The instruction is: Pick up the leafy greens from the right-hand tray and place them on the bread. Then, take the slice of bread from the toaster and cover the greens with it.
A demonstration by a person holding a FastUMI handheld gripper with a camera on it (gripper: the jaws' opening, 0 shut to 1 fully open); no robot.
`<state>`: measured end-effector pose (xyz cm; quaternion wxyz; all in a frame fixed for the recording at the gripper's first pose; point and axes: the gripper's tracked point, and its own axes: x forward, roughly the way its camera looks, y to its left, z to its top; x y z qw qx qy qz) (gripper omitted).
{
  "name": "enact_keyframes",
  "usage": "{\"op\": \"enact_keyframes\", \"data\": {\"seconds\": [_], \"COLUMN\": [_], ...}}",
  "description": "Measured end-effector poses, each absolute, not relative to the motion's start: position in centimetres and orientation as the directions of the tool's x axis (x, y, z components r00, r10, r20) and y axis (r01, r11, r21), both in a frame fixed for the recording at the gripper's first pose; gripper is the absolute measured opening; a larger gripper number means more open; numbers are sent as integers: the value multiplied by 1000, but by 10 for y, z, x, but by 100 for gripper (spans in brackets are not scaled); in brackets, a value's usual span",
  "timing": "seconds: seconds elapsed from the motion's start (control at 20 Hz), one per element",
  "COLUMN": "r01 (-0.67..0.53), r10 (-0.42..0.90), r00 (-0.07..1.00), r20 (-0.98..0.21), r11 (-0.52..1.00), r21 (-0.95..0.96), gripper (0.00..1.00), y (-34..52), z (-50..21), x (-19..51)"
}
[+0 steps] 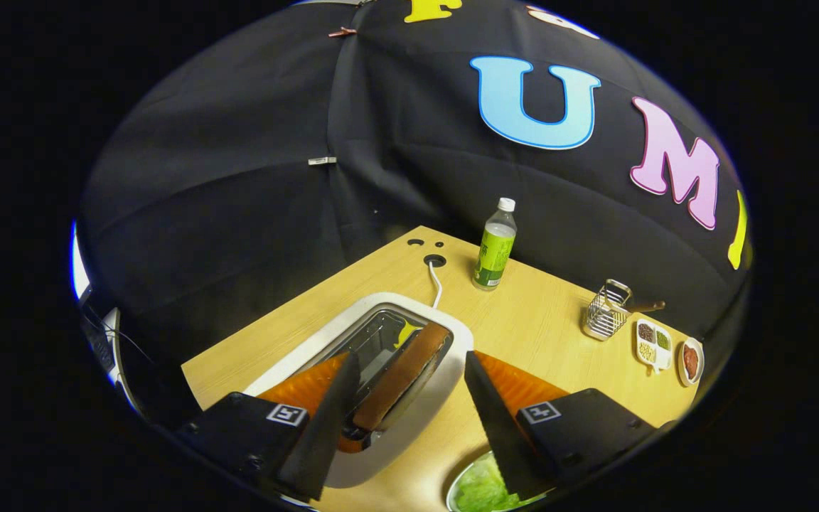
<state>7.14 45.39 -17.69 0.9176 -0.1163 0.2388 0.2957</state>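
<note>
A: We see the tongs spread wide, gripping nothing, with the white toaster straddled between their two tapered fingers.

B: Agreed. The toaster has a smooth, rounded plastic shell and a dark slot on top. A brown slice of bread stands on edge in that slot, long and flat, its crust side up, sitting in the gap between the fingers but touched by neither.

A: And the leafy greens? We make out pale green, crinkled leaves in a shiny round bowl, just beside the toaster and partly under the right finger.

B: Yes. Everything rests on a light wood-grain tabletop. A thin white cord runs from the toaster to a round hole in the wood.

A: Beyond the toaster we note a clear plastic bottle with a green label and white cap, standing upright.

B: Further right are a wire basket, a white divided dish with small fillings, and a small round dish holding something reddish.
</note>
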Motion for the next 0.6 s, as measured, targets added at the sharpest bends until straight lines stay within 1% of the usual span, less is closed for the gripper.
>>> {"op": "enact_keyframes", "data": {"seconds": [0.05,0.1,0.15,0.3,0.4,0.5,0.6], "r01": [-595,-594,-590,-586,-569,-547,-554], "r10": [487,489,486,486,480,474,485], "r00": [708,703,702,692,680,672,665], "r20": [-511,-517,-520,-535,-554,-569,-568], "r11": [801,803,806,810,822,836,830], "r21": [-62,-48,-43,-23,13,49,61], "gripper": [86,74,68,38,26,17,14], "y": [456,458,460,464,464,464,468], "z": [-178,-180,-180,-182,-184,-181,-176], "x": [73,72,72,69,66,61,55]}}
